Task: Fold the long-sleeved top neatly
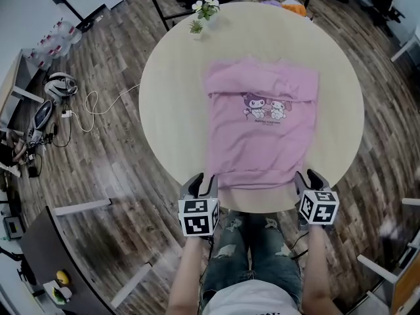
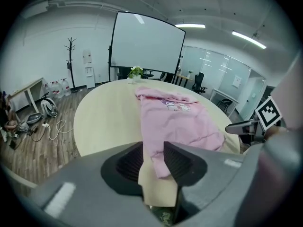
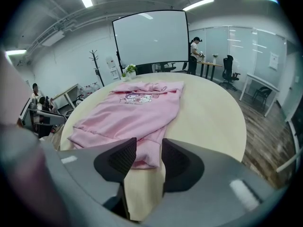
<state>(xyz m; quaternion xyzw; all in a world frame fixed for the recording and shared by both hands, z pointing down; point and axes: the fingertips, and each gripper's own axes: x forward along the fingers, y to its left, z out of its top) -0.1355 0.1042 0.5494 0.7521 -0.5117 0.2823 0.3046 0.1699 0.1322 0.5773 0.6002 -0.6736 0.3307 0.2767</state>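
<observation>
A pink long-sleeved top (image 1: 262, 136) with a cartoon print lies flat on the round pale table (image 1: 170, 110), sleeves folded in across the chest and hem towards me. My left gripper (image 1: 200, 186) is at the hem's near left corner. In the left gripper view the left gripper (image 2: 152, 157) is open, its jaws apart with the hem corner of the top (image 2: 180, 122) lying between them. My right gripper (image 1: 308, 179) is at the hem's near right corner. In the right gripper view the right gripper (image 3: 149, 155) is also open, straddling the ribbed hem of the top (image 3: 132, 112).
A small potted plant (image 1: 195, 27) and white flowers (image 1: 205, 6) stand at the table's far edge, with orange and purple items (image 1: 293, 7) further right. Cables and gear (image 1: 56, 110) lie on the wooden floor at left. My knees are under the near edge.
</observation>
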